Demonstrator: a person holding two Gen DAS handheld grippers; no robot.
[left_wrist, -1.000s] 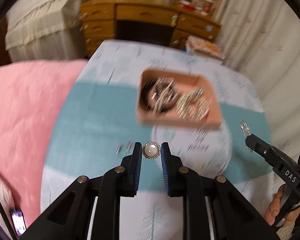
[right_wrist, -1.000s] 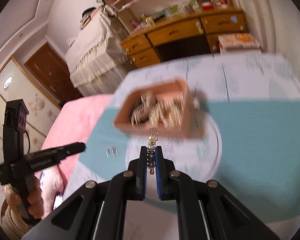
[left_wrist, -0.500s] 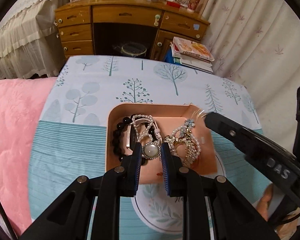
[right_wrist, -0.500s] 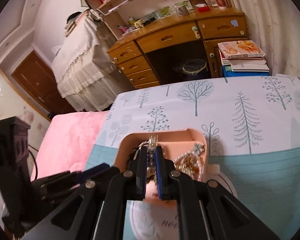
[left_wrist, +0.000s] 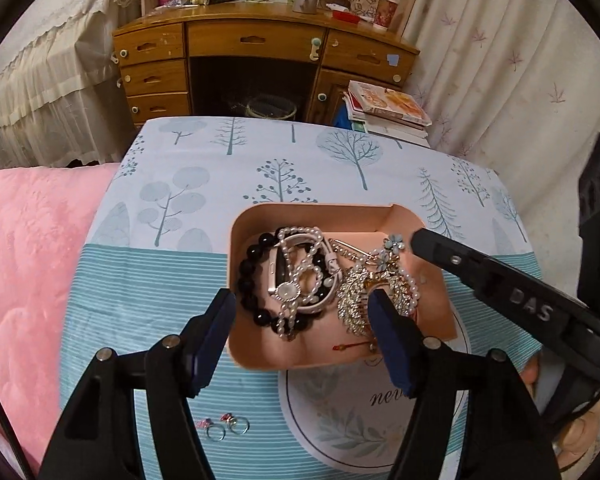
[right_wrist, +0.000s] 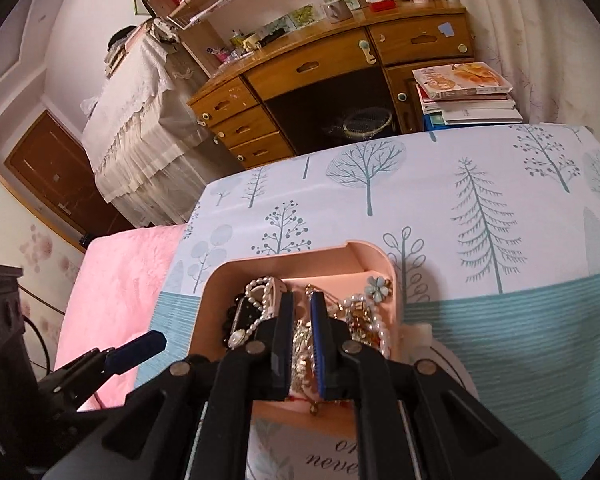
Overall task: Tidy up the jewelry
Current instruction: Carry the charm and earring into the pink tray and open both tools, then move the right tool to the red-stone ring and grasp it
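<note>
Both claws have travelled from over the teal cloth to above the pink tray (left_wrist: 260,216), and my left claw (left_wrist: 300,332) has just been opening — jaws wide now, nothing between them. What looks like the round pearl piece (left_wrist: 287,291) it carried lies in the tray on the pearl strands, beside the black bead bracelet (left_wrist: 246,280). Further right sits the gold crystal brooch (left_wrist: 354,300). My right claw (right_wrist: 302,344) is closed on a dangling bead earring (right_wrist: 301,340), low over the heap. I would part those jaws slowly, just above the pile, so the hook does not snag the strands. Two small rings (left_wrist: 224,428) wait on the desk (left_wrist: 140,280), near the tray.
</note>
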